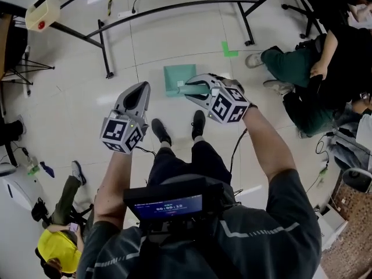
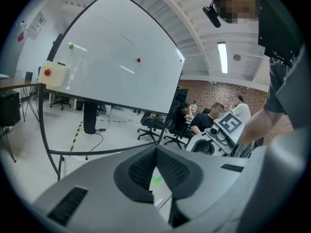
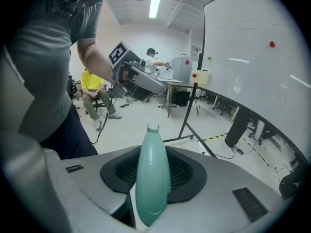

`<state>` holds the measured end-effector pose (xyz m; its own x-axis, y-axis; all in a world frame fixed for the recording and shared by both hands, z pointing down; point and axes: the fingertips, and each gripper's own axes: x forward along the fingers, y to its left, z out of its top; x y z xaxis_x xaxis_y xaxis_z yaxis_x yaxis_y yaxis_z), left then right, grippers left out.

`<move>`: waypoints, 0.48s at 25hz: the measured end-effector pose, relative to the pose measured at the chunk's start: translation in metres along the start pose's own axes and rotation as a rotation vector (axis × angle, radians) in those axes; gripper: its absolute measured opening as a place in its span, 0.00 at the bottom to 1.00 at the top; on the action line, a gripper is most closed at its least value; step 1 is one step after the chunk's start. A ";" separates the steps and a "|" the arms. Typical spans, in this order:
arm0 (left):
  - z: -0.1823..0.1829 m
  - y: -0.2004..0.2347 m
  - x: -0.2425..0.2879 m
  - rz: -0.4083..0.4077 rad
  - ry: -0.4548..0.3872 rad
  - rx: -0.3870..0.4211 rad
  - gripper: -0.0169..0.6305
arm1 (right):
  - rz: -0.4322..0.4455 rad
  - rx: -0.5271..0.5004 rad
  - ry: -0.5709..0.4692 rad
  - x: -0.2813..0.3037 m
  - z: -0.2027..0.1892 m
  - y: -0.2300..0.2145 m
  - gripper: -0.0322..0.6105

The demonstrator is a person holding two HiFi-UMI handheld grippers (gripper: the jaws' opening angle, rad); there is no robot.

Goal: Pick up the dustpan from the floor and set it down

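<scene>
Dustpan (image 1: 179, 78), over the floor (image 1: 75, 109), is gripped by its handle (image 3: 153, 174) in the right gripper's (image 1: 190, 92) fingers (image 3: 187, 171) — the left gripper's (image 1: 138, 89) are closed, empty — so the pan may swivel or slip on landing.

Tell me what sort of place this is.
Probably a lab or workshop-style office. A large curved whiteboard stands on a metal frame, rolling office chairs sit near a brick wall, and there is a green tape mark on the tiled floor.
</scene>
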<state>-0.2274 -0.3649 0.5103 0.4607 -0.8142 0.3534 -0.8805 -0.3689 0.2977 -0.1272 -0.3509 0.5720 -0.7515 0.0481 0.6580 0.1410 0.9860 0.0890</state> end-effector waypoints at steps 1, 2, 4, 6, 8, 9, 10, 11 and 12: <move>-0.013 0.007 0.006 0.007 0.014 -0.012 0.07 | 0.003 0.008 0.004 0.011 -0.010 -0.001 0.27; -0.025 0.015 0.012 0.015 0.029 -0.023 0.07 | 0.007 0.014 0.008 0.022 -0.020 -0.003 0.27; -0.047 0.032 0.025 0.030 0.056 -0.041 0.07 | 0.012 0.020 0.019 0.045 -0.039 -0.010 0.27; -0.068 0.042 0.038 0.035 0.077 -0.054 0.07 | 0.018 0.023 0.029 0.066 -0.060 -0.013 0.27; -0.089 0.047 0.046 0.035 0.096 -0.064 0.07 | 0.024 0.034 0.034 0.082 -0.080 -0.010 0.27; -0.098 0.049 0.049 0.036 0.105 -0.068 0.07 | 0.025 0.039 0.037 0.089 -0.089 -0.008 0.27; -0.106 0.051 0.051 0.037 0.112 -0.071 0.07 | 0.025 0.044 0.040 0.095 -0.097 -0.008 0.27; -0.113 0.053 0.054 0.039 0.118 -0.073 0.07 | 0.026 0.047 0.045 0.100 -0.104 -0.007 0.27; -0.118 0.054 0.055 0.040 0.123 -0.076 0.07 | 0.027 0.046 0.053 0.105 -0.111 -0.007 0.27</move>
<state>-0.2365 -0.3770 0.6512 0.4396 -0.7648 0.4710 -0.8896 -0.2983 0.3460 -0.1358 -0.3703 0.7233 -0.7128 0.0673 0.6981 0.1298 0.9909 0.0370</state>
